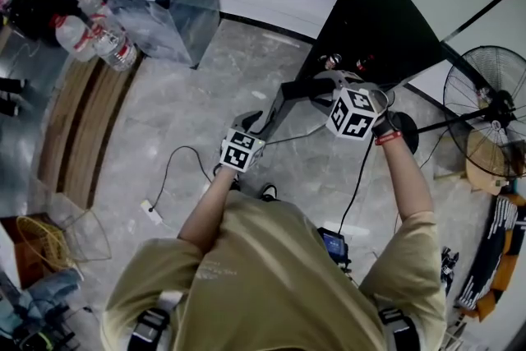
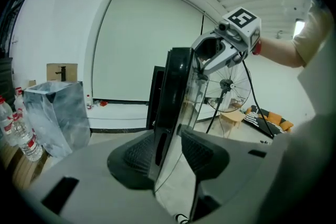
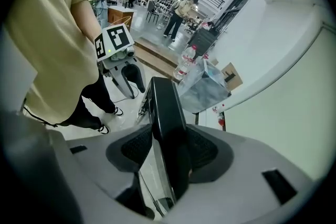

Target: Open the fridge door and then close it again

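Head view looks steeply down on a person in a tan shirt (image 1: pixel 263 275) standing on a grey marbled floor (image 1: pixel 164 136). A small black fridge (image 1: pixel 386 25) sits just beyond them, against the far wall. The fridge door (image 1: pixel 289 99) is swung open and juts from the cabinet towards the person, seen edge-on as a narrow dark bar.

The left gripper (image 1: pixel 256 123) is at the near, free end of that bar. In the left gripper view its jaws are spread with the door's edge standing upright between them. The left pad is close beside the black frame and the right pad is clear of the glossy panel, so nothing is clamped.

The right gripper (image 1: pixel 327 83) is farther along the door, close to the cabinet, and angled down onto the top edge. In the right gripper view its jaws are wide apart and straddle the thick black edge. The pads sit just beside each face, and I see no squeeze on the door.

A standing fan (image 1: pixel 485 103) is at the far right. A clear plastic-lined bin (image 1: pixel 164 0) stands at the far left, with water bottles (image 1: pixel 99 41) beside it. A black cable (image 1: pixel 177 164) trails over the floor to the person's left.
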`<state>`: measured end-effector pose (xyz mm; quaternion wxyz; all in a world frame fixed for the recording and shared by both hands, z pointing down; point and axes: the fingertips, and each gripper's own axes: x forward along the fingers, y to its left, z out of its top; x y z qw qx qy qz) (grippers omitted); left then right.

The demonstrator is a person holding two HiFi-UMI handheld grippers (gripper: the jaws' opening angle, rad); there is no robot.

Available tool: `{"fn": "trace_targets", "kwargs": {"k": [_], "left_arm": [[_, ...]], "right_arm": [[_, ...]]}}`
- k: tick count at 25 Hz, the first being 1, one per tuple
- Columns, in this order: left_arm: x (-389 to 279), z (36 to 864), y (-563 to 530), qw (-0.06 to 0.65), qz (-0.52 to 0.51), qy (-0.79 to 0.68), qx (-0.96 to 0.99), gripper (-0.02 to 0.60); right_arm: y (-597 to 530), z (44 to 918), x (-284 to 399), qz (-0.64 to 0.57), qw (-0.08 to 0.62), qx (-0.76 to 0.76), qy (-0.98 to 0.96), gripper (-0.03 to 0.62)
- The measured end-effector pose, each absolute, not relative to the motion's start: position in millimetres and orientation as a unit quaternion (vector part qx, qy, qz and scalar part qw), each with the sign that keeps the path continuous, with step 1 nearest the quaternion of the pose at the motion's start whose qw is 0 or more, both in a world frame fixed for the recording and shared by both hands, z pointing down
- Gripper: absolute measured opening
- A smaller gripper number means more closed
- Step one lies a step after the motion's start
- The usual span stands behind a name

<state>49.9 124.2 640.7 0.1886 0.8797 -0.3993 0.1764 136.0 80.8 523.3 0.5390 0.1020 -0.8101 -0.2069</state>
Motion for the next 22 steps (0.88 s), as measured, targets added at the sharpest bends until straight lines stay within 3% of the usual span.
{"fn": "trace_targets", "kwargs": {"k": [12, 18, 22], "left_arm": [[80.0, 687.3, 111.0, 0.193, 0.22, -0.359, 0.886, 0.173], [84.6, 690.2, 98.0, 0.188, 0.227, -0.354, 0.888, 0.101], [82.3, 690.9, 91.8, 0.181, 0.232, -0.351, 0.889, 0.085]], "right_arm": [[74.3, 527.5, 133.5, -0.209, 0.56, 0.097, -0.796, 0.219], [72.8, 530.1, 131.9, -0.204, 0.566, 0.097, -0.793, 0.221], [68.1, 531.1, 130.7, -0.197, 0.57, 0.103, -0.791, 0.221]]}}
